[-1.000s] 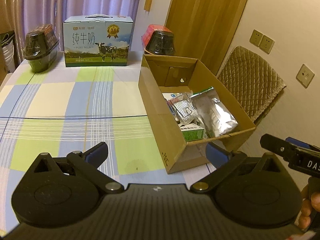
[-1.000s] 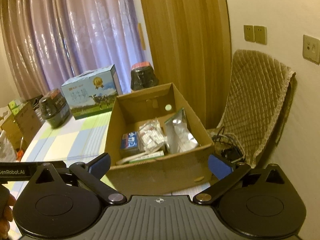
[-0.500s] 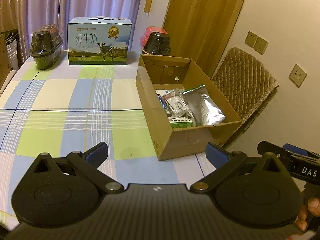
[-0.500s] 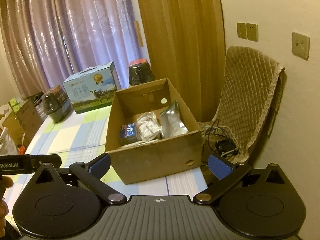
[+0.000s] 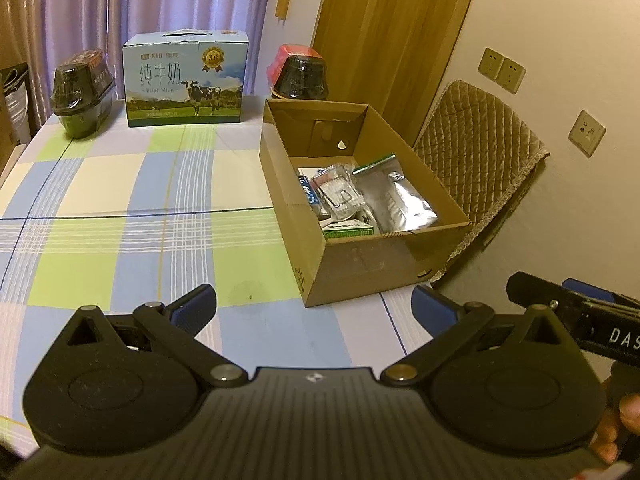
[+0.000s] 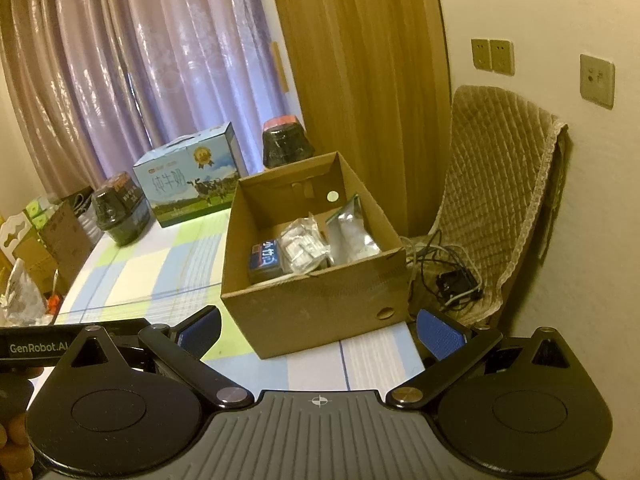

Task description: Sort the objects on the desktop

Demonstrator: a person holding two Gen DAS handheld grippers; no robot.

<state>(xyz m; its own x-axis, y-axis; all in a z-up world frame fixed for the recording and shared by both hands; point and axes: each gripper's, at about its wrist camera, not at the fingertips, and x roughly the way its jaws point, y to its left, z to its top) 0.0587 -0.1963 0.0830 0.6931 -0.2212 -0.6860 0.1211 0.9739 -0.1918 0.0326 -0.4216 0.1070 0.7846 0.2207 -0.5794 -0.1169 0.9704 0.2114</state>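
Observation:
An open cardboard box (image 5: pixel 380 260) (image 6: pixel 320 312) stands near the right edge of the checked tablecloth. Inside lie a silver foil pouch (image 5: pixel 394 200) (image 6: pixel 352 236), a clear packet of small items (image 5: pixel 338 192) (image 6: pixel 302 248), a blue pack (image 5: pixel 307 194) (image 6: pixel 266 258) and a green-and-white carton (image 5: pixel 348 232). My left gripper (image 5: pixel 314 306) hangs open in front of the box with nothing between its fingers. My right gripper (image 6: pixel 320 328) is open too, held back from the box's near wall. The right gripper's body (image 5: pixel 580 320) shows in the left wrist view.
A milk carton case (image 5: pixel 184 80) (image 6: pixel 188 176) stands at the table's far side between two dark wrapped jars (image 5: pixel 82 92) (image 5: pixel 300 74). A padded chair (image 5: pixel 476 152) (image 6: pixel 500 200) with cables sits right of the table. Boxes and bags (image 6: pixel 36 256) stand off the left edge.
Both grippers have drawn back and up from the box, which now looks smaller and farther away. Both stay open and empty.

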